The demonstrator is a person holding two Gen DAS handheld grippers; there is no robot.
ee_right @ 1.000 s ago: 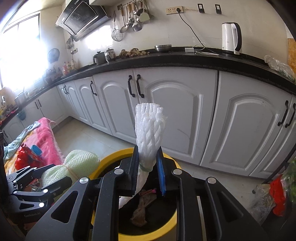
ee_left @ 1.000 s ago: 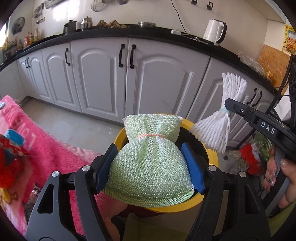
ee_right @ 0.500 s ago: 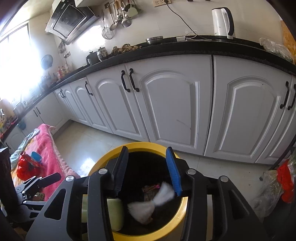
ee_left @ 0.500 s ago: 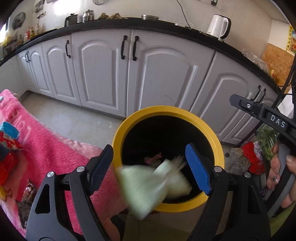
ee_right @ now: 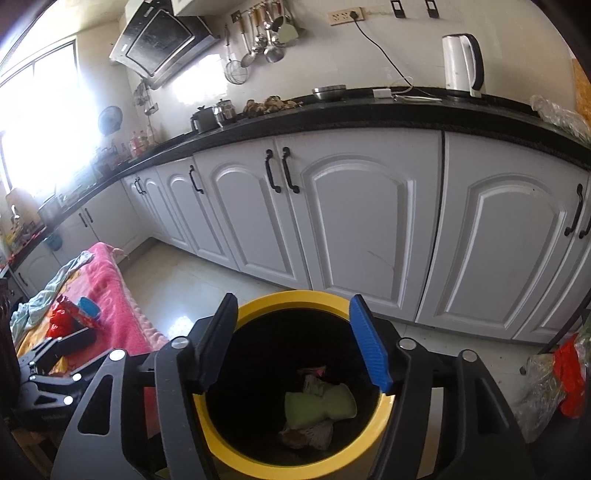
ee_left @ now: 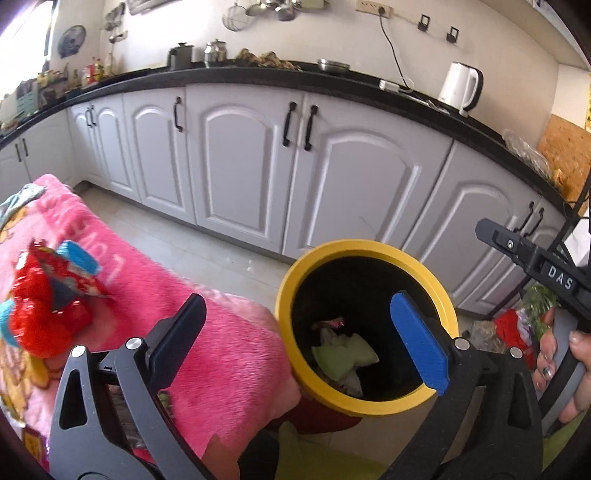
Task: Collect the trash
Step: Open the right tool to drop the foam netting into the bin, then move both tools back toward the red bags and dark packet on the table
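Here both hand-held grippers, left (ee_left: pixel 299 332) and right (ee_right: pixel 295 345), hover spread and empty above the yellow bin (ee_right: pixel 295 297).

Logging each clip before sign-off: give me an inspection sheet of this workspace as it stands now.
Surface: pink blanket beside the bin; pale tiled floor below.
Job's things: yellow-rimmed bin holds the green mesh pouch on other scraps; red wrapper lies on the blanket.
Clutter: plastic bags on the floor right of the bin.
Grippers: left gripper open, empty, over the blanket edge and bin; right gripper open, empty, above the bin mouth.
Cables: black cord from wall socket toward the counter.
Surroundings: white cabinets, black countertop, white kettle, hanging utensils.
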